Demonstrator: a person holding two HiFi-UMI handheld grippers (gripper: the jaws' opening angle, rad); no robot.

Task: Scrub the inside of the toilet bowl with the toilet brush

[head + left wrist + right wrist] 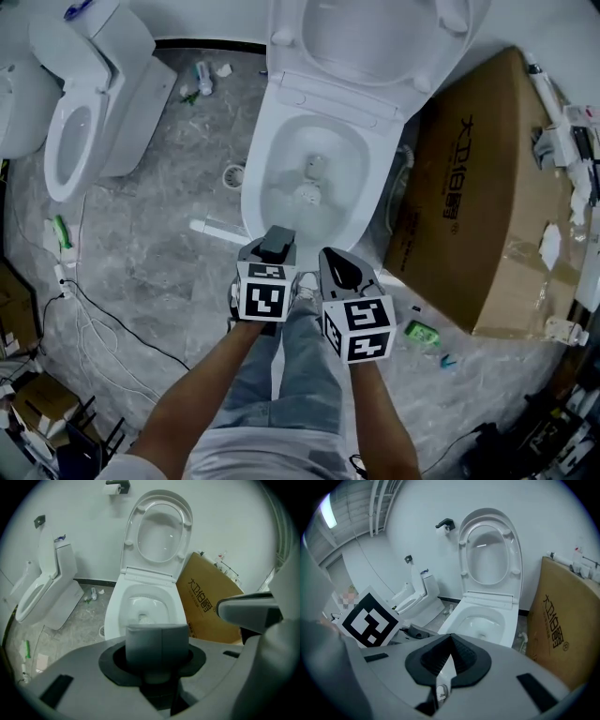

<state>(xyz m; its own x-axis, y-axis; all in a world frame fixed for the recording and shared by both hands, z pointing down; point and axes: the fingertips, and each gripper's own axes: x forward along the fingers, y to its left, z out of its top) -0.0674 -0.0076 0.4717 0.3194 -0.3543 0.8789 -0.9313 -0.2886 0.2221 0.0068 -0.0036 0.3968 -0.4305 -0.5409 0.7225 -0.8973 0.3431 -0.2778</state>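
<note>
While the person is standing at the near edge of the grey marble floor (pixel 159 253), the white toilet (pixel 255 192) is sitting straight ahead against the far wall. Its seat and lid (pixel 375 37) are standing upright and its bowl (pixel 281 141) is lying open. A large cardboard box (pixel 478 187) is standing just beside the toilet's right side. A second toilet (pixel 84 112) is standing well apart, at the floor's far left corner.

Both tongs are hanging side by side just short of the bowl's near rim, above the person's jeans (pixel 300 375), and are pointing toward the bowl. The left gripper (pixel 277 242) is pressing its jaws together, with only a thin seam showing between them in the left gripper view and nothing caught there. The right gripper (pixel 333 261) is hanging just beside it, its jaws likewise meeting at the tips and gripping nothing.

A white rod (pixel 217 229) is lying on the floor against the left of the toilet's base, near the left gripper's tip but lower. Whether it is the toilet brush cannot be told. A small ring (pixel 232 175) is lying farther along that side. A green packet (pixel 422 333) is lying by the box's near corner, to the right of the right gripper. Loose cables (pixel 84 309) are trailing along the floor's left edge.
</note>
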